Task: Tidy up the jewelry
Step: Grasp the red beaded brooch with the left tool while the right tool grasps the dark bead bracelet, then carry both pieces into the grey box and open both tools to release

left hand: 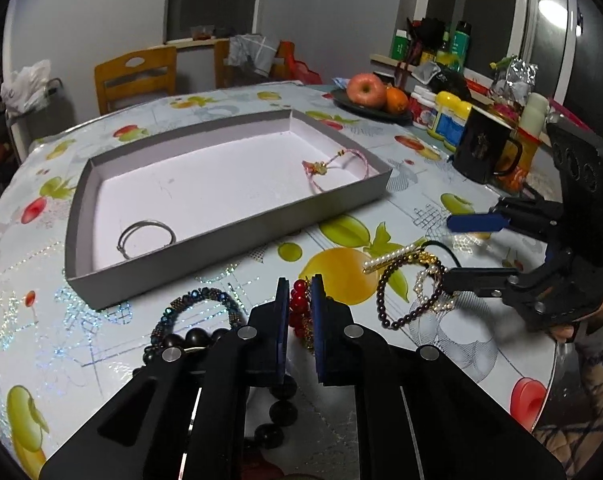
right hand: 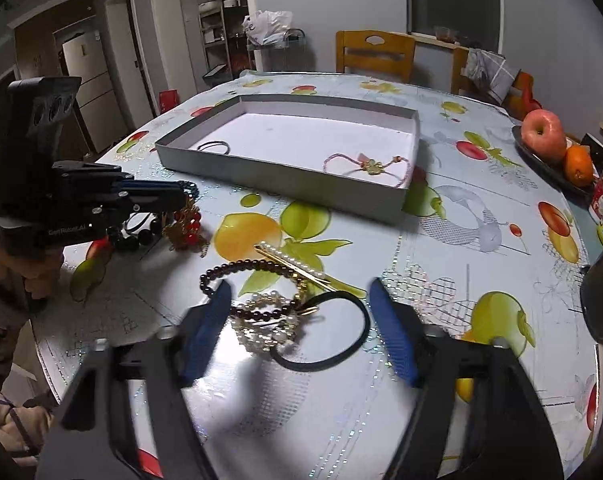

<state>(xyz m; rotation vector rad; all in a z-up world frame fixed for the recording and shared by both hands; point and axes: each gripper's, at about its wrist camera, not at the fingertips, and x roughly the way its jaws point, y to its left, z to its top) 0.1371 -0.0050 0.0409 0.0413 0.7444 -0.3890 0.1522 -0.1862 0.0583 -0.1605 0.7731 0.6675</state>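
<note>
1. The surface (left hand: pixel 381 184) is big and round, with a shiny cloth full of fruit pictures. It fills most of both views.
2. A flat grey box (left hand: pixel 229 236) with low walls lies in the middle of the left view and in the upper middle of the right view (right hand: pixel 285 172).
3. The left tool (left hand: pixel 300 300) comes up from the bottom of the left view. Its blue pads are nearly closed and pinch the red bead piece (left hand: pixel 299 312).
4. The right tool (right hand: pixel 299 320) comes up from the bottom of the right view. Its blue pads stand wide apart. They touch nothing.
5. Between those pads lie a black hair tie (right hand: pixel 341 332), a white pearl piece (right hand: pixel 265 324) and a dark bead bracelet (right hand: pixel 237 276), all touching. A pearl hair clip (right hand: pixel 297 264) lies just above them.
6. In the box, a pink string bracelet (left hand: pixel 337 168) lies at the right end and a thin silver ring (left hand: pixel 147 236) at the lower left corner.
7. Big black beads (left hand: pixel 189 340) and a blue bead bracelet (left hand: pixel 197 304) lie lower left of the left tool.
8. A plate with an apple (left hand: pixel 365 90) sits at the upper right of the left view.
</note>
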